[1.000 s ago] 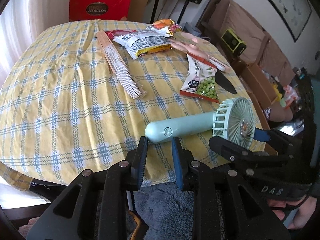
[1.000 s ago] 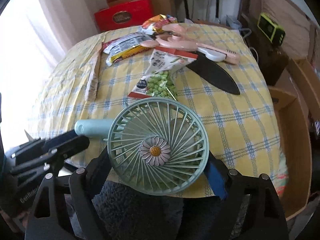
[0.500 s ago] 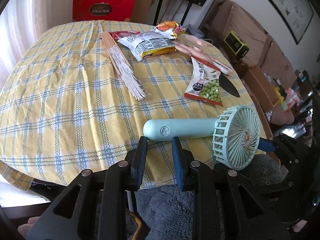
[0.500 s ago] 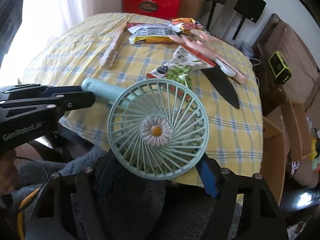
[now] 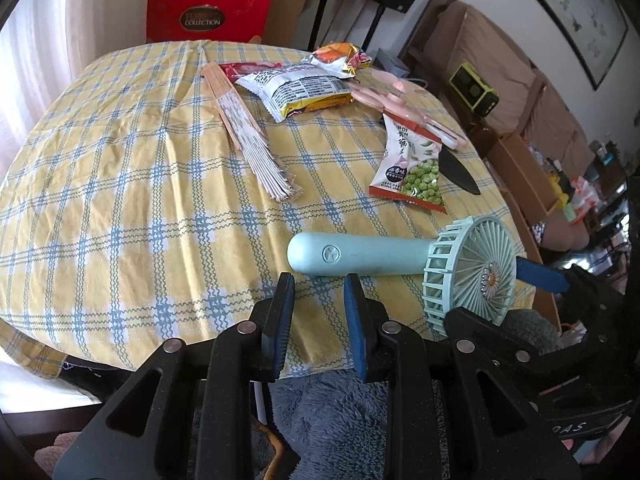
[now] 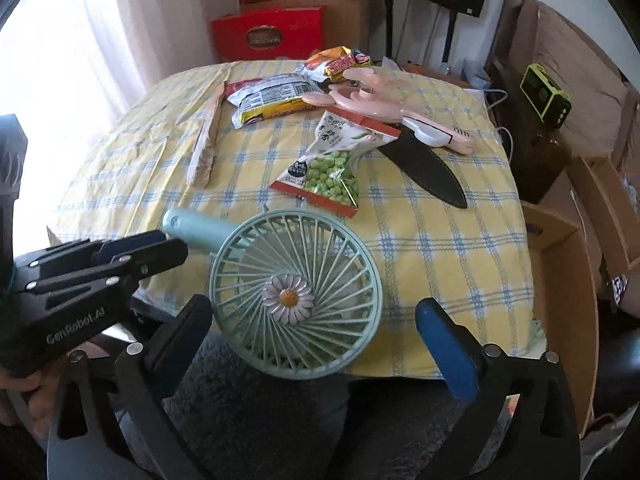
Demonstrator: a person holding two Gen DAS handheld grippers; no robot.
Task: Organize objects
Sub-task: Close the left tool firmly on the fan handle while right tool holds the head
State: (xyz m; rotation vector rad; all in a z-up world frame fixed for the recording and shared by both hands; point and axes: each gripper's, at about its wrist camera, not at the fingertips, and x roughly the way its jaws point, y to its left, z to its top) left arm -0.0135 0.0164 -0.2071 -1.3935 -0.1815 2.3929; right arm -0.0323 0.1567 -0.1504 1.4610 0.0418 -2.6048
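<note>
A mint-green handheld fan (image 5: 360,256) lies across the near edge of the yellow checked tablecloth (image 5: 120,180). Its handle points left and its daisy-centred head (image 6: 296,296) hangs over the edge. My right gripper (image 6: 312,312) straddles the head with its jaws opening wide. The blue pad (image 6: 444,352) stands clear of the rim. My left gripper (image 5: 318,284) hovers just short of the handle, its narrow gap empty. It also shows at the left of the right wrist view, where the left gripper (image 6: 120,256) points at the handle's end.
Farther back on the table lie a green pea snack packet (image 5: 412,172), a folded paper fan (image 5: 248,132), a noodle packet (image 5: 304,92), a pink fan (image 6: 384,100) and a black sheath (image 6: 428,168). A red box (image 5: 208,16) stands behind. Cardboard boxes (image 6: 560,260) flank the right.
The right gripper's jaws have spread away from the fan head, which they held before. The fan now rests on the table edge. The left gripper has not moved.
</note>
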